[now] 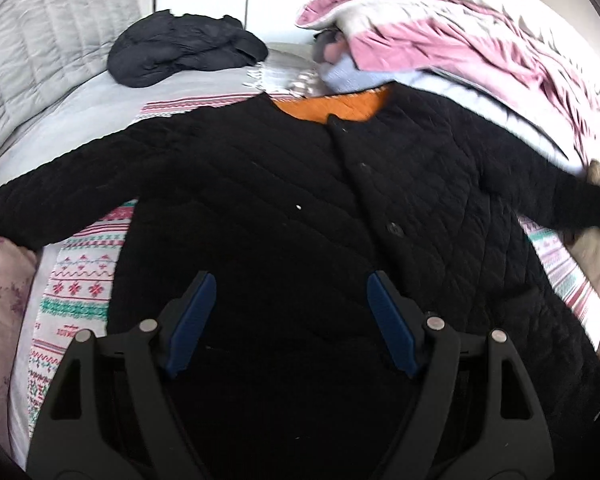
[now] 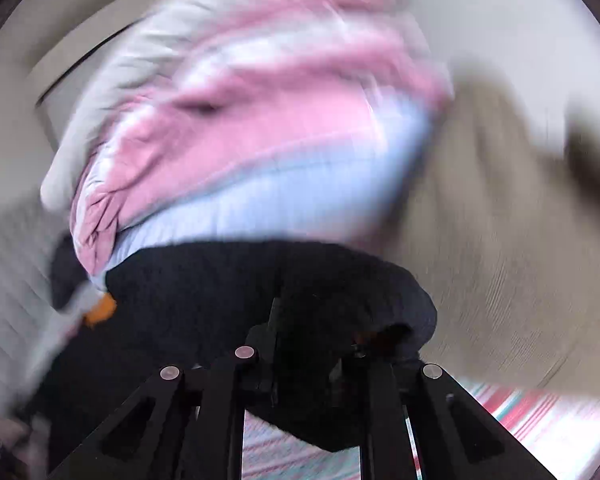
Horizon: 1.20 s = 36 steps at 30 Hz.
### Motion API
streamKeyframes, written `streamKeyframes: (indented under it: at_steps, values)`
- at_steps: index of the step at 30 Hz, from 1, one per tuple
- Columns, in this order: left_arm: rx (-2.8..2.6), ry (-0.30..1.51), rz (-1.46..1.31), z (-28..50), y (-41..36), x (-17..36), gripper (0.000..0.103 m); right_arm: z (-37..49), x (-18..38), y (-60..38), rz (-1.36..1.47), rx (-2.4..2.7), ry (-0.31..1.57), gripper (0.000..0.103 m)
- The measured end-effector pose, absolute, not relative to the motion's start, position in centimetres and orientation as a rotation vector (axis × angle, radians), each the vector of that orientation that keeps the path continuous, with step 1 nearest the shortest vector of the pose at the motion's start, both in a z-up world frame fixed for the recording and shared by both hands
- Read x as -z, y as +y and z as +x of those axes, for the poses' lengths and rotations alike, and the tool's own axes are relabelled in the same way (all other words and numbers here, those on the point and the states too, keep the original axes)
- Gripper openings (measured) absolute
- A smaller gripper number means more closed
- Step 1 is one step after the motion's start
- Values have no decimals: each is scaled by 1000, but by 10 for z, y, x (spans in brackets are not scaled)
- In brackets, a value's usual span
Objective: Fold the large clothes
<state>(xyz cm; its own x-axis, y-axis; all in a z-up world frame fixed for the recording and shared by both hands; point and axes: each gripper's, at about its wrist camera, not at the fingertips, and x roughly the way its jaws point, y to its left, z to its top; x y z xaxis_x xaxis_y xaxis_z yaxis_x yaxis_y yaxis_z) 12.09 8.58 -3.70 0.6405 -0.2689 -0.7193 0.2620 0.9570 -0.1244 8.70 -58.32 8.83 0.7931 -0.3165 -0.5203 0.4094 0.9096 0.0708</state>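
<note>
Left wrist view: a black quilted jacket (image 1: 300,200) is seen spread flat on a patterned blanket (image 1: 80,280), orange-lined collar pointed away from the camera and sleeves stretched out to either side, with a dark garment (image 1: 180,50) beyond it and a pink-and-white heap of bedding (image 1: 440,40) crowding its collar and far sleeve; the left gripper (image 1: 290,300) is held above the hem, jaws apart and nothing between them. Right wrist view, heavily blurred: the right gripper (image 2: 316,328) is closed on a fold of the jacket, the bedding looming behind.
</note>
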Motion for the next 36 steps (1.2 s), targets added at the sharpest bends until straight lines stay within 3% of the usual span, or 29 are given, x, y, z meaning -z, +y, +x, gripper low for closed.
streamKeyframes:
  at_steps: [4, 8, 11, 14, 22, 29, 36]
  values:
    - [313, 846, -13, 122, 86, 44, 79, 124, -116, -611, 4, 504, 560, 13]
    - [295, 862, 11, 123, 88, 48, 79, 180, -69, -649, -225, 697, 751, 18]
    - [274, 862, 17, 118, 98, 40, 79, 198, -26, -664, -391, 808, 902, 42]
    - [265, 857, 28, 109, 114, 28, 79, 183, -43, -656, -353, 827, 829, 64]
    - [298, 916, -60, 57, 171, 4, 79, 81, -105, -563, -159, 390, 747, 81]
    - [353, 979, -115, -16, 217, 18, 79, -20, -70, -471, -5, -65, 828, 83]
    - [415, 1141, -211, -44, 249, 68, 79, -68, -5, -427, 245, -284, 1042, 83]
